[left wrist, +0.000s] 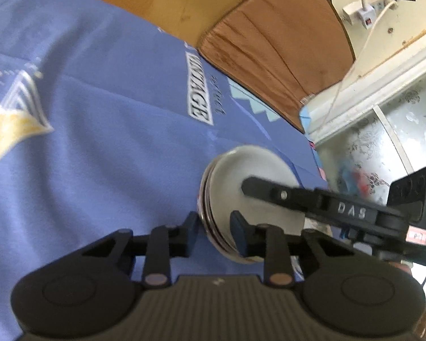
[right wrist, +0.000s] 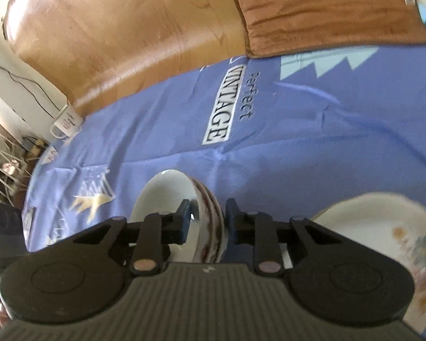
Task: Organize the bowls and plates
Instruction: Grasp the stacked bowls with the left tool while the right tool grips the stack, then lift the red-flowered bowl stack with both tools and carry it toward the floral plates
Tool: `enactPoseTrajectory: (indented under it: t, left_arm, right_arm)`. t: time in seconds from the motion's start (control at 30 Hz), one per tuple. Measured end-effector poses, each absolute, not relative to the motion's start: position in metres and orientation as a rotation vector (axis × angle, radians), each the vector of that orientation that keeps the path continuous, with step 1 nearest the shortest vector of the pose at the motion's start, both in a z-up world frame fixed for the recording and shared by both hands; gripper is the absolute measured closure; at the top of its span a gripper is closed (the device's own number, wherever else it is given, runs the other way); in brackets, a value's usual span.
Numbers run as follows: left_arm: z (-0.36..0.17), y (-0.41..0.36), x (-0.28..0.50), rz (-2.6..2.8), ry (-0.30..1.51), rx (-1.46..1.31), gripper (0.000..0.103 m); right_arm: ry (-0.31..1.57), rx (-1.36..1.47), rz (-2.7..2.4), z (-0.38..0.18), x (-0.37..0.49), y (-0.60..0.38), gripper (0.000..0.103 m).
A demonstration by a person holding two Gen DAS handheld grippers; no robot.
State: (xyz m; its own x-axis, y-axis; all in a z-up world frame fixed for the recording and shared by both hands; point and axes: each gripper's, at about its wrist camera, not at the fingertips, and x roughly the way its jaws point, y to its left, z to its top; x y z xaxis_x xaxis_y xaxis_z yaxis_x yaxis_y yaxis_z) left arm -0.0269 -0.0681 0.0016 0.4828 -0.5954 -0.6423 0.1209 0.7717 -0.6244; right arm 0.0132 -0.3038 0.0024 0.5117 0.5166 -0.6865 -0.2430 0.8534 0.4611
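A stack of white bowls with dark-patterned outsides (left wrist: pixel 227 187) is held tilted on edge above the blue cloth (left wrist: pixel 105 130). My left gripper (left wrist: pixel 214 226) straddles the stack's near rim, fingers on either side of the wall. My right gripper (left wrist: pixel 242 196) reaches in from the right and straddles the opposite rim. In the right wrist view the same bowl stack (right wrist: pixel 181 207) sits between my right gripper's (right wrist: pixel 207 217) fingers. A white plate with a floral pattern (right wrist: pixel 389 238) lies on the cloth at the lower right.
A brown cushion (left wrist: pixel 275 42) lies on the wooden surface (right wrist: pixel 113 34) beyond the cloth. A white mug (right wrist: pixel 66 125) stands at the cloth's far left edge. A power strip and cable (left wrist: pixel 366 8) hang on the wall above a frosted window (left wrist: pixel 383 142).
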Motion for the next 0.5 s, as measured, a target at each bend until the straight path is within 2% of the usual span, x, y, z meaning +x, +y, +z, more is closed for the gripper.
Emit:
enactPoseTrajectory:
  t: [0.27,0.37,0.43,0.47,0.5]
  left_arm:
    - [0.018,-0.021,-0.032,-0.337,0.898,-0.538,0.078]
    - [0.014,-0.010,-0.030,-0.332,0.905,-0.560,0.077]
    - [0.012,-0.008,-0.030,-0.356,0.904,-0.568,0.071]
    - [0.012,-0.009,-0.031,-0.369,0.907,-0.558,0.061]
    - [0.013,-0.009,-0.032,-0.394,0.908,-0.548,0.056]
  right_arm:
    - [0.976,0.408,0.567,-0.003,0.012,-0.265,0.074]
    - [0.986,0.397,0.576,-0.010,0.013,-0.251,0.069]
    - [0.967,0.370,0.575,-0.007,0.011,-0.247,0.068]
    - [0.963,0.360,0.582,-0.006,0.009,-0.246,0.068]
    - [0.959,0.359,0.590,-0.005,0.008,-0.246,0.068]
